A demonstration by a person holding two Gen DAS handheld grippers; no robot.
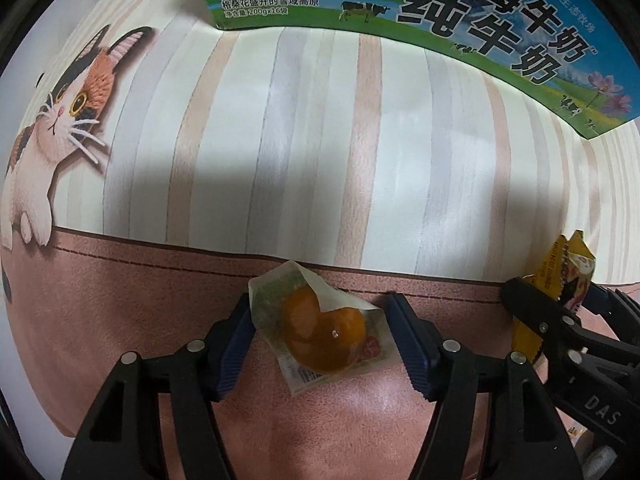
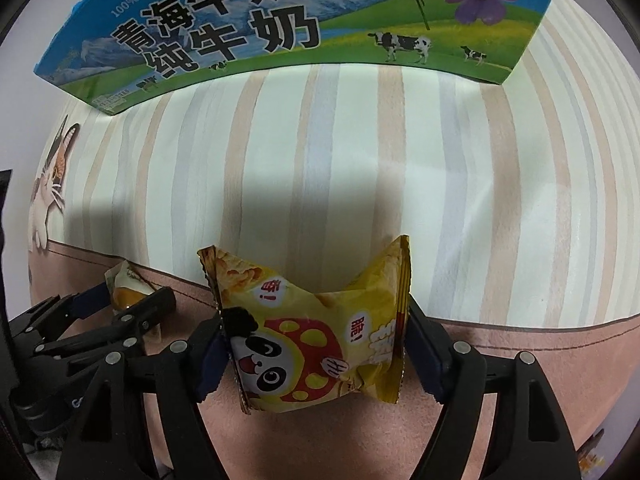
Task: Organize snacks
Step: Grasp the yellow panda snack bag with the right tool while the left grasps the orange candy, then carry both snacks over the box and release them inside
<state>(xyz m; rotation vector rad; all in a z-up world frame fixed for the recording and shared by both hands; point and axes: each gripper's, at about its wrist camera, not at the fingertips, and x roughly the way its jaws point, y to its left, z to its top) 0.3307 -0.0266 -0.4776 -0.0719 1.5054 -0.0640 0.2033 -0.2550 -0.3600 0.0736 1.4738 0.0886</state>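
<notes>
At the bottom of the left wrist view, the left gripper (image 1: 322, 334) straddles a small clear packet with an orange jelly-like snack (image 1: 322, 334); its left blue pad touches the wrapper edge, while the right pad stands a little clear of it, so whether the packet is truly pinched cannot be told. The packet sits over the pink band of the cat-print tablecloth (image 1: 280, 140), just below centre. At the lower right edge of that frame the right gripper (image 1: 560, 304) shows, closed around a yellow snack bag (image 1: 576, 268). In the right wrist view the same yellow snack bag (image 2: 316, 336), printed with a panda face, fills the lower centre, squeezed between both blue pads of the right gripper (image 2: 316, 344) so that its sides crumple inward. The left gripper (image 2: 120, 300) appears at lower left beside it. A milk carton box (image 2: 280, 20), green and blue with cows and flowers, spans the top of both frames.
</notes>
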